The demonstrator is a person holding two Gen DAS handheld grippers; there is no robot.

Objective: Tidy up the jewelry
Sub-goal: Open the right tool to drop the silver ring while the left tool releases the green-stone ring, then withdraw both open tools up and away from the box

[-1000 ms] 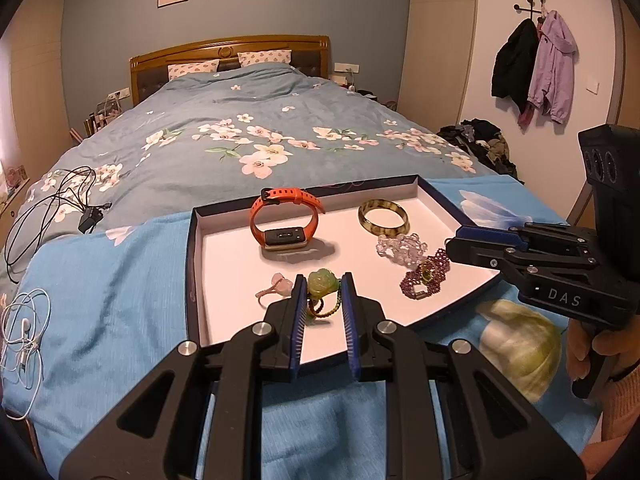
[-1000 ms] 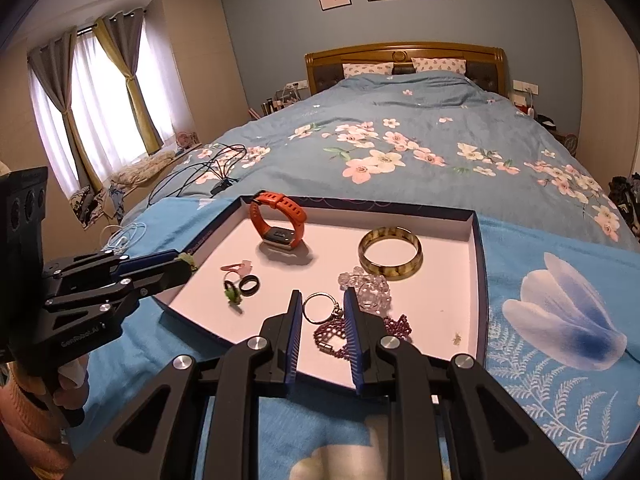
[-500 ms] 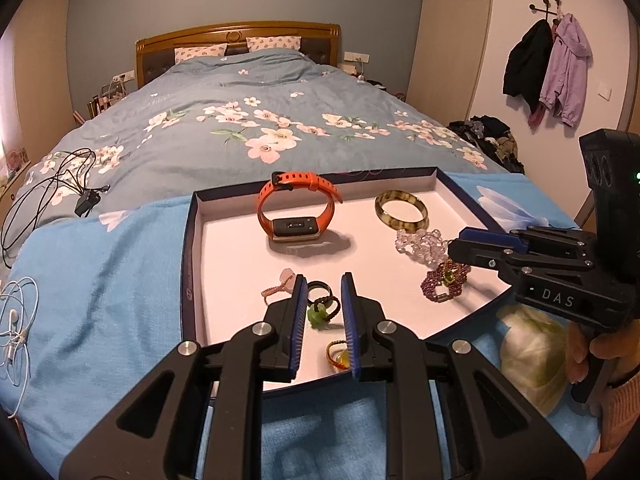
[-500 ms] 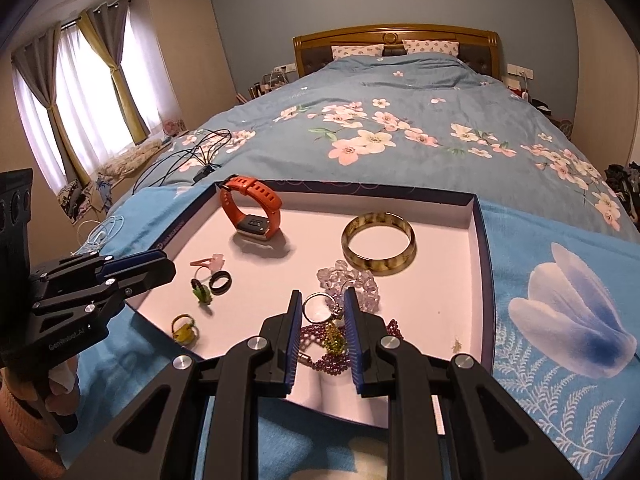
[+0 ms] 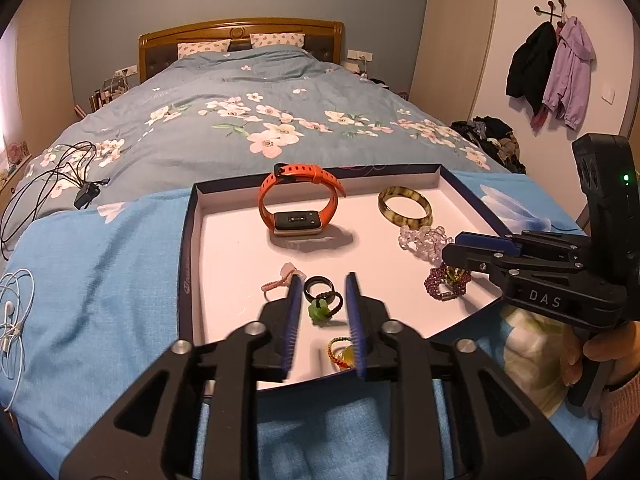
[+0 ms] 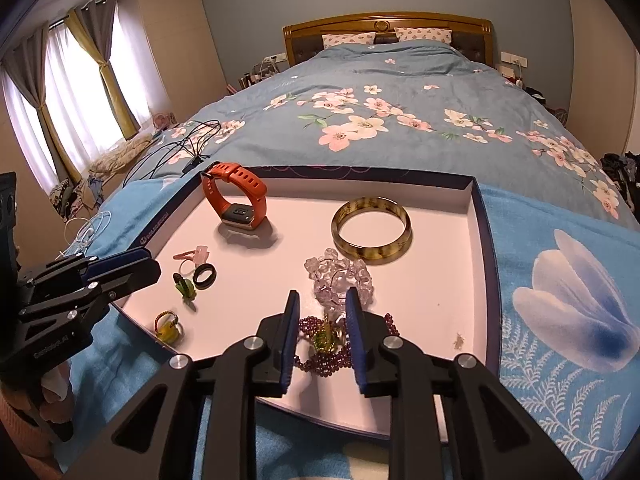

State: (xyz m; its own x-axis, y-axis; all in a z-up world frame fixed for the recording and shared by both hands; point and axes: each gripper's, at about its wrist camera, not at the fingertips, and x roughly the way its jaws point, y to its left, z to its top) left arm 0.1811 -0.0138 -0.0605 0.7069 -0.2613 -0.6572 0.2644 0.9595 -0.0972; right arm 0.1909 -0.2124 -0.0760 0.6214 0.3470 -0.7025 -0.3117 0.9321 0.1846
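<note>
Both grippers over tray, jaws just eased apart, nothing gripped.

Left gripper (image 5: 320, 308): jaws part-open w/ green ring (image 5: 319, 309) lying loose between them on the tray (image 5: 192, 248) floor; 1 s ago that ring sat pinched up at the tips. Black ring (image 5: 319, 286) just behind it, yellow ring (image 5: 340, 354) at tray's near edge, by the rt finger. Right gripper (image 6: 323, 326): jaws also opened a bit, purple bead bracelet (image 6: 320, 360) lying slack between pads on tray near edge; clear bead bracelet (image 6: 340, 276) just beyond. Orange watch (image 5: 298, 204) upright at tray's far side, amber bangle (image 6: 371, 234) flat at far rt, both unmoved.
</note>
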